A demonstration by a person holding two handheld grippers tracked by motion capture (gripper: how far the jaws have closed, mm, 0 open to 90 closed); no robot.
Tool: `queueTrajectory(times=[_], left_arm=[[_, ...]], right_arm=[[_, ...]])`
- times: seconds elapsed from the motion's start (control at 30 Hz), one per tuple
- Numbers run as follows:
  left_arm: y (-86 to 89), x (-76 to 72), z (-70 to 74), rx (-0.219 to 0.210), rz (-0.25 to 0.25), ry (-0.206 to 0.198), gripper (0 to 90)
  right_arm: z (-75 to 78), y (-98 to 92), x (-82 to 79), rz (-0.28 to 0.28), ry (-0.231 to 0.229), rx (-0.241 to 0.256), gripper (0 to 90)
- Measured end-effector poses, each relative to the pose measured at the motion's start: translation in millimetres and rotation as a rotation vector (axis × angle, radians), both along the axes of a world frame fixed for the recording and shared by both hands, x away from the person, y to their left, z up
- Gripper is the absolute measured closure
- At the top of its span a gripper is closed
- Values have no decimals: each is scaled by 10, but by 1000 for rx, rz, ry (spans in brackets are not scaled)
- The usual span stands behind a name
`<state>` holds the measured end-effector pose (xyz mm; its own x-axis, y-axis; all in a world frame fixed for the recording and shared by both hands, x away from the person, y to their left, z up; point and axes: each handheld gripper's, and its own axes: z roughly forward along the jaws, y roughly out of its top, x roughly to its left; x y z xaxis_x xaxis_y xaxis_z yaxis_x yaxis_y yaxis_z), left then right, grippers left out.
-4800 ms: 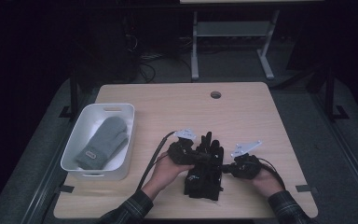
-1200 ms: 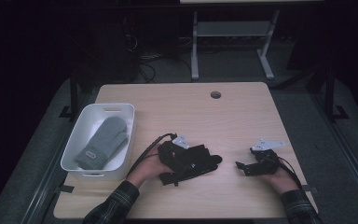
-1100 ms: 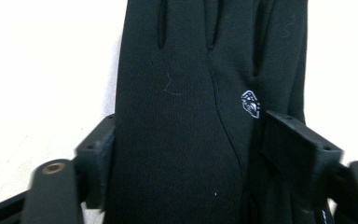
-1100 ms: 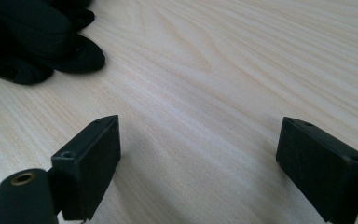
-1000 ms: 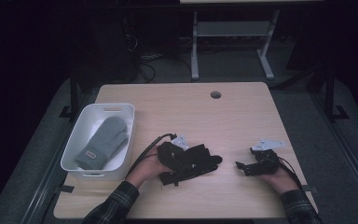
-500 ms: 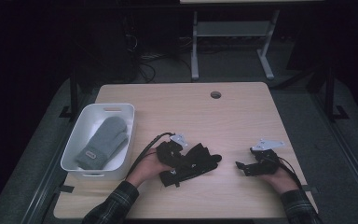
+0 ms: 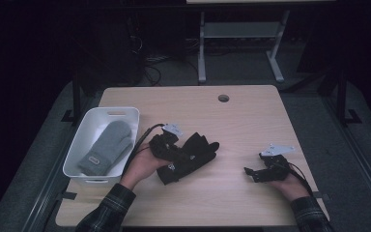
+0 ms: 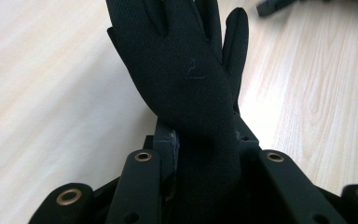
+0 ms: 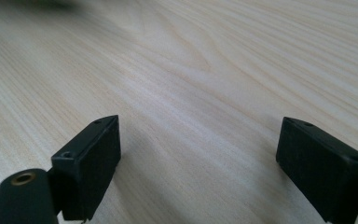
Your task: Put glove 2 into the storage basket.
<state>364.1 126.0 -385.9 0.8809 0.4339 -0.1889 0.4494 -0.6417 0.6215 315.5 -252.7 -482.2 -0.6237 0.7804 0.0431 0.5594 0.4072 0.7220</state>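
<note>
Where the wooden counter (image 7: 251, 116) carries the work, one black glove (image 7: 193, 152) lies near its front middle, cuff toward the person and fingertips pointing to the right and slightly away. Left gripper (image 7: 166, 145): fingers (image 8: 165, 149) clenched on the glove's cuff end, the palm and finger sections of the glove (image 8: 186, 70) reaching out ahead over bare wood. Right gripper (image 7: 260, 171): resting low at the counter's right front, well apart from the glove; fingers (image 9: 93, 154) released and spread wide with nothing but wood grain between them. One white bin (image 7: 84, 140), at the counter's left edge, just beside the left hand (image 7: 142, 164); contents, one grey mitten (image 7: 106, 147) lying flat inside.
</note>
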Motion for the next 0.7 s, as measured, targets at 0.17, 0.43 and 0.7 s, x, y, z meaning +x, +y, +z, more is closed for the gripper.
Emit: queueTrajectory(times=[0.17, 0.43, 0.7], left_arm=[[229, 26, 274, -8, 47, -28, 702], [774, 61, 603, -23, 172, -58, 701], [1406, 14, 794, -9, 322, -78, 701]], right_arm=[[-1, 0, 0, 0, -1, 0, 135], [0, 0, 0, 0, -1, 0, 135], [0, 0, 0, 0, -1, 0, 135]])
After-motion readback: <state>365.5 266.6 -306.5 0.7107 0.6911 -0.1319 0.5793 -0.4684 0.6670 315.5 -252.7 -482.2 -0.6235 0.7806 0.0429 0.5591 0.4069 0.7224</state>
